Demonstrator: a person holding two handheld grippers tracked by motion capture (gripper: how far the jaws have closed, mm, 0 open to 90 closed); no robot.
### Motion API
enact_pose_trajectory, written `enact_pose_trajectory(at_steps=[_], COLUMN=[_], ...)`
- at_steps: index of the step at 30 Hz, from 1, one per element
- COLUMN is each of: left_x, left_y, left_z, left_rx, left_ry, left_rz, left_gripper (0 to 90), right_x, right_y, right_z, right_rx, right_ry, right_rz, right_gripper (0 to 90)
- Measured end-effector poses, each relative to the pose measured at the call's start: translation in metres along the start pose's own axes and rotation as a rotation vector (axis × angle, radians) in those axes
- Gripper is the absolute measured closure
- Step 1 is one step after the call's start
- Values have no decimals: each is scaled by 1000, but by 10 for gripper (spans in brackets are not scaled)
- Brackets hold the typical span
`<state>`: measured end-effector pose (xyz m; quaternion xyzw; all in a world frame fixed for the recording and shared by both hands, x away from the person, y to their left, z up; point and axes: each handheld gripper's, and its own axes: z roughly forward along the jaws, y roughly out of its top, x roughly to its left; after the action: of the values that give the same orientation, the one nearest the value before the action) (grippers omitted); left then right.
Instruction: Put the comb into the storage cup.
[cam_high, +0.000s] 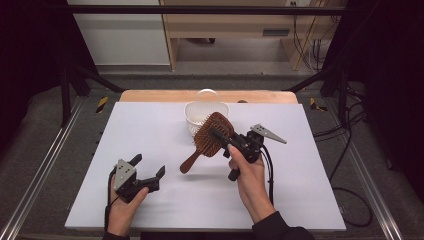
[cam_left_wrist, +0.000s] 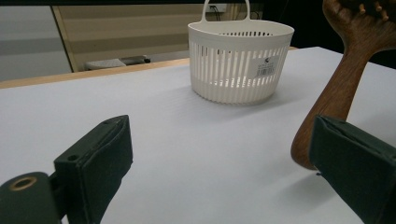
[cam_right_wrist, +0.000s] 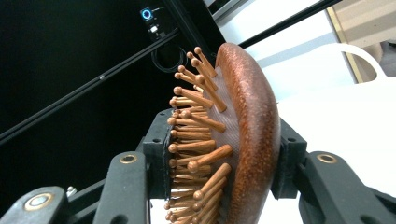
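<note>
High view: the right tool (cam_high: 226, 139) holds a wooden hairbrush (cam_high: 212, 135) aloft just in front of a white slatted basket (cam_high: 192, 116) on the pale worktop (cam_high: 150, 130), seemingly poised to drop it in. In the right gripper view the jaws pinch the brush head, one pad among the bristles (cam_right_wrist: 196, 135), the other on the rounded back, a grip that likely keeps it from twisting. The handle (cam_left_wrist: 327, 98) slants down toward the left tool (cam_high: 148, 168), which rests low with jaws spread and empty, clear of the brush.
</note>
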<state>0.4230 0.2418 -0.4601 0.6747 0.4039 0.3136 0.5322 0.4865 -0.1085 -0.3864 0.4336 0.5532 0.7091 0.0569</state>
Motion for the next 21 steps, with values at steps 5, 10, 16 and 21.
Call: enact_pose_trajectory(at_steps=[5, 10, 16, 21], left_x=[7, 17, 26, 30], left_y=[-3, -5, -10, -12], left_z=[-7, -10, -10, -13], left_rx=[-6, -39, -37, -53], left_ry=[19, 43, 64, 75], left_rz=[-9, -20, -40, -40], left_gripper=[49, 44, 43, 42], right_x=[-5, -8, -14, -16], right_y=[3, 6, 11, 14], right_z=[-3, -5, -7, -8], right_rx=[-11, -30, -53, -67], right_ry=[-9, -18, -28, -34], right_rz=[7, 7, 20, 37], right_gripper=[519, 519, 518, 518])
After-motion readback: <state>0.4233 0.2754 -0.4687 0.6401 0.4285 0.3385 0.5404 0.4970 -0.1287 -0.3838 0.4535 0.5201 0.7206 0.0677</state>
